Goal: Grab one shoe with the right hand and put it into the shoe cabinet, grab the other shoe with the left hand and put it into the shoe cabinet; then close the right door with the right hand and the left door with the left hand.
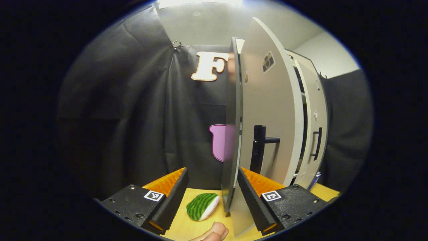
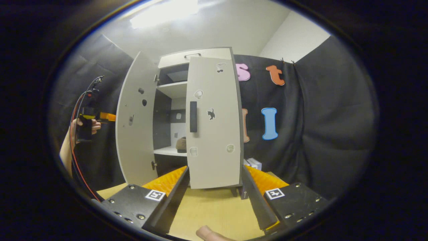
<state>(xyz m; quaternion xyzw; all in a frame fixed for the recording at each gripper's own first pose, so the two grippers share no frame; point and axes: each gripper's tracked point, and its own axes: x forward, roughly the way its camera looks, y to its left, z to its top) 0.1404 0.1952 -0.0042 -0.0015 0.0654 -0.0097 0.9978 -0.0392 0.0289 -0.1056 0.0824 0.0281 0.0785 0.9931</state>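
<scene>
left gripper (image 1: 212,197) fingers spread, straddling the free edge of the left door (image 1: 267,110), not pinching it. right gripper (image 2: 215,197) also spread, empty, near and facing the right door (image 2: 214,124), which looks nearly closed. shoe cabinet (image 2: 194,55) at far side of table (image 2: 207,207); one shoe (image 2: 181,144) on the middle shelf (other not visible). doors: stiff flat panels, likely light, free on hinges. best to push flat near the handle (image 1: 257,147) side, far from hinges. green striped object (image 1: 202,206) under left gripper, irrelevant.
</scene>
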